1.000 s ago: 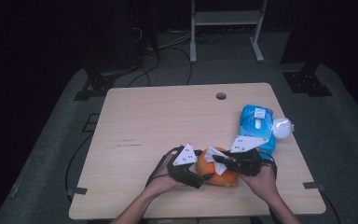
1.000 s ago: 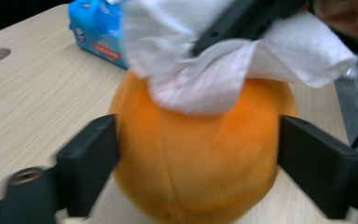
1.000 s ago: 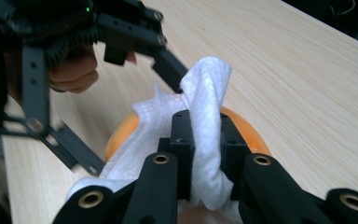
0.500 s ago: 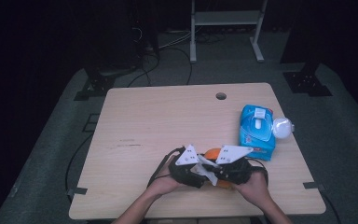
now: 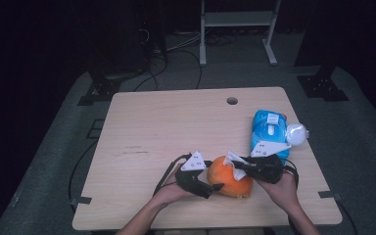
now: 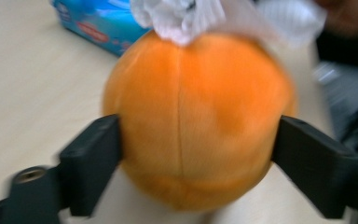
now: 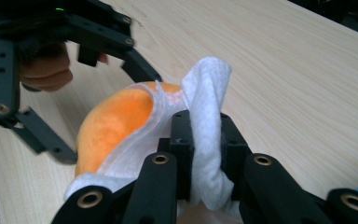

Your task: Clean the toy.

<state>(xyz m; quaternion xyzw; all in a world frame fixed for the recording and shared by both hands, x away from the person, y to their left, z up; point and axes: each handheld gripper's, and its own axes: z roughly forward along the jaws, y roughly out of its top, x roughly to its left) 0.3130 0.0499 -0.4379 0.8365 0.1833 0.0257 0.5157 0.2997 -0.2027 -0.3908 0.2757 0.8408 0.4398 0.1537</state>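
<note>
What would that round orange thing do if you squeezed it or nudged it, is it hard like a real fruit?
Probably soft: the orange ball has a fuzzy surface and a stitched seam, like plush, so it would likely give under the left gripper on either side of it. It looks light. Being round, it might roll if nudged, though plush tends to grip the table.

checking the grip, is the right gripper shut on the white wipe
Yes, shut: the right gripper pinches the white wipe between its jaws.

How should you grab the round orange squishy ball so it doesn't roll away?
Grip the round orange plush ball across its widest middle, coming in level from the side, one pad on each flank. It bulges most there, so the jaws likely cannot slip off. The left gripper holds it just so.
</note>
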